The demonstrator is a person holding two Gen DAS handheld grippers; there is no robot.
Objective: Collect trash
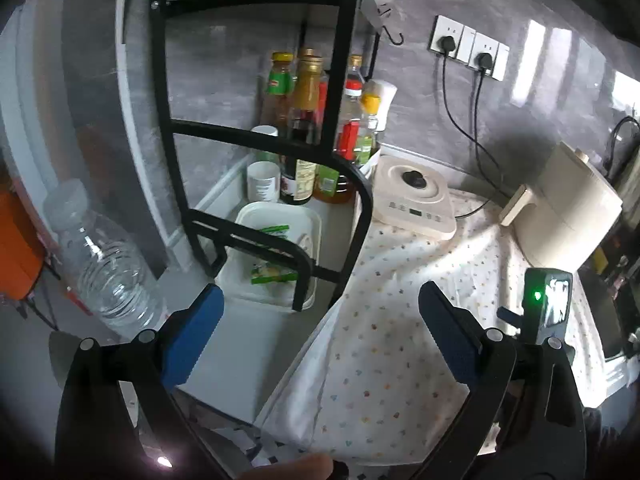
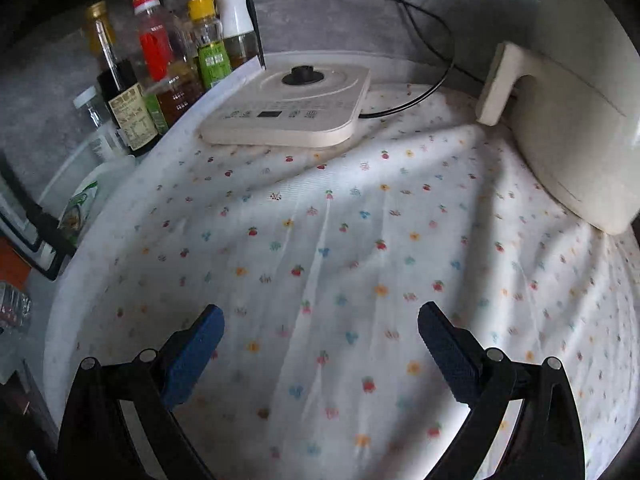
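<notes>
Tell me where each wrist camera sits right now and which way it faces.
Left wrist: rides the open left gripper, facing the black rack, its white tray of green wrappers and a clear plastic bottle; a fingertip shows below.
Right wrist: rides the open right gripper, looking down over the flowered cloth toward the wall; only its own fingers show.
Shared: the cream appliance base, sauce bottles, cream pitcher.

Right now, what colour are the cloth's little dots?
Red, blue and orange on white cloth; right wrist view.
</notes>
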